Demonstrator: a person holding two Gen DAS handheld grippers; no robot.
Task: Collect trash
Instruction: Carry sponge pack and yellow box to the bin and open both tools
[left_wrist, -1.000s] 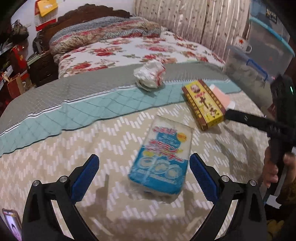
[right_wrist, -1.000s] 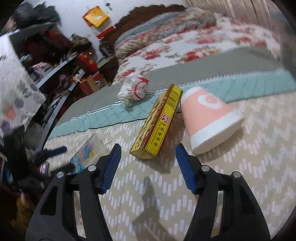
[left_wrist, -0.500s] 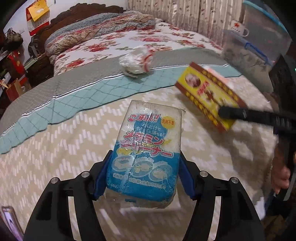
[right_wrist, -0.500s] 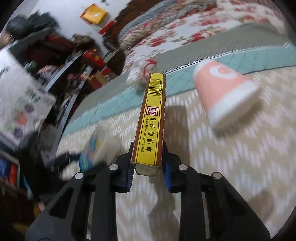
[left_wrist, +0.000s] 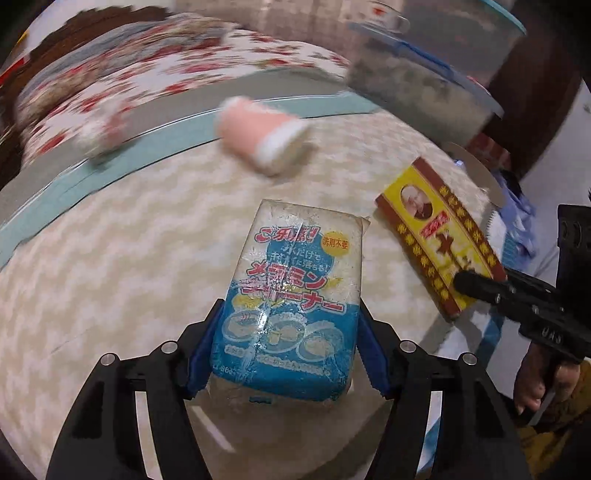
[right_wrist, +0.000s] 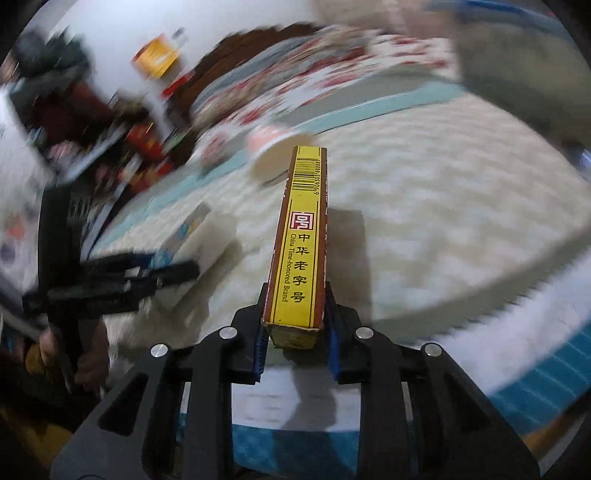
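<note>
My left gripper (left_wrist: 286, 354) is shut on a blue and white sponge packet (left_wrist: 291, 295) and holds it above the bed. My right gripper (right_wrist: 297, 332) is shut on a long yellow box (right_wrist: 301, 240), also held above the bed; that box shows at the right of the left wrist view (left_wrist: 439, 236). A pink paper cup (left_wrist: 260, 134) lies on its side on the zigzag bedspread (left_wrist: 129, 258). A crumpled white and red wrapper (left_wrist: 105, 133), blurred, lies further back on the grey and teal blanket.
Clear plastic storage bins with blue lids (left_wrist: 424, 81) stand at the bed's right side. A dark headboard (right_wrist: 236, 48) and cluttered shelves (right_wrist: 122, 140) lie to the left. A blue-lined bin (right_wrist: 535, 369) sits below the bed's near edge.
Both grippers have lifted their items off the bed and swung right and back. The cup now shows uncovered where the yellow box lay. The view is motion-blurred.
</note>
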